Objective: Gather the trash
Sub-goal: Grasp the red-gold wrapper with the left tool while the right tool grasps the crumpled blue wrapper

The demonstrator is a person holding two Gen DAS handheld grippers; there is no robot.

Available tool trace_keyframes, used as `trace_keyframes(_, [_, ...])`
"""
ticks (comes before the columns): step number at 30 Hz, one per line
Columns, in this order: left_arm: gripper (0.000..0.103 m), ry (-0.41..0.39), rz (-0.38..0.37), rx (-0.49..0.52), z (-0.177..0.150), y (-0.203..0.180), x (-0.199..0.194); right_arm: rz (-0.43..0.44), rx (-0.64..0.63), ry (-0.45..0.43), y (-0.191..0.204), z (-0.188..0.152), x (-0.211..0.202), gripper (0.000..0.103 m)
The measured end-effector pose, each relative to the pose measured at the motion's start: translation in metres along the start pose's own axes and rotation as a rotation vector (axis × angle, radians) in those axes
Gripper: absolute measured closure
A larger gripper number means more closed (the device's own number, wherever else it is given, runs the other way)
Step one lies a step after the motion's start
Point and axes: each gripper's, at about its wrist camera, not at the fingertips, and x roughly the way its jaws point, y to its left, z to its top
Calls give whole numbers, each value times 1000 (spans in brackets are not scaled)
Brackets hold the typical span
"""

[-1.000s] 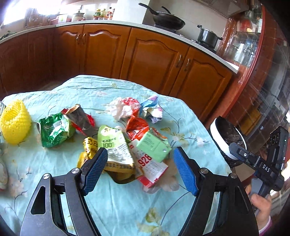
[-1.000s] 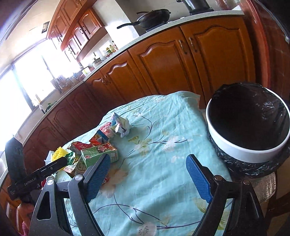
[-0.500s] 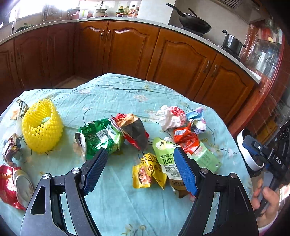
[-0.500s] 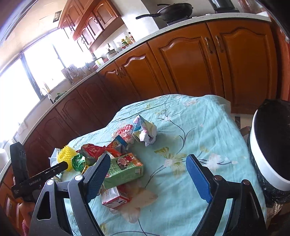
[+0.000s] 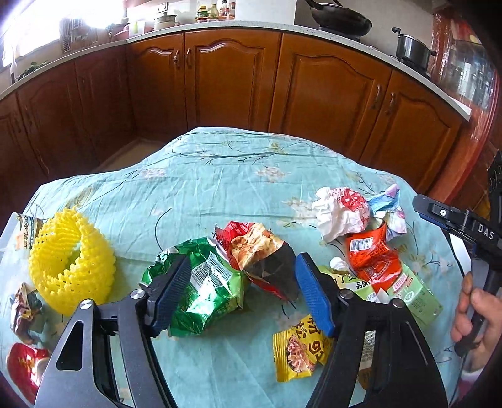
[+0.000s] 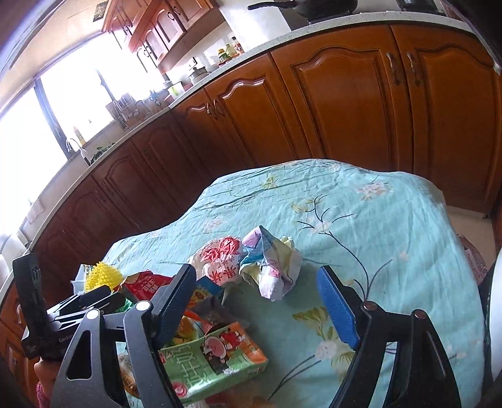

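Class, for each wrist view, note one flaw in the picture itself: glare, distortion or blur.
Left wrist view: the window at top left is blown out white, and the countertop bows in a fisheye curve. Right wrist view: the window glares white, and the cabinets curve and tilt.

Your table (image 5: pixel 219 175) wears a pale turquoise floral cloth. On it, left to right: a red wrapper (image 5: pixel 22 364) at the near edge, a yellow foam net (image 5: pixel 72 266), a crumpled green bag (image 5: pixel 207 295), a red-and-black snack bag (image 5: pixel 260 254), a small yellow packet (image 5: pixel 298 348), a green carton (image 6: pixel 216 354), and a white-and-red paper wad (image 5: pixel 339 210) beside a crumpled pastel paper (image 6: pixel 273 263).
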Motion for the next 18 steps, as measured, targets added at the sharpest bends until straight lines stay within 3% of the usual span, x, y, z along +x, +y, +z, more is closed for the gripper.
trace_keyframes(4, [64,22,-21,8,1,-1,9,-22,-20,30,3,6,25,37])
trace_keyframes(6, [80,29,-36,7,2,-2,12,-38,-29,48,2,7,36,44])
trace_keyframes(7, [85,29,-46,9,1,-2,12,-43,-29,59,1,6,42,54])
trace_keyframes(8, [94,28,-53,11,1,-3,12,-46,-29,70,0,6,46,73])
trace_keyframes(10, [102,17,-63,12,0,-3,9,-51,-31,78,-2,2,47,93])
trace_keyframes(18, [102,-51,-90,12,4,-8,-16,-24,-53,3,3,-5,4,94])
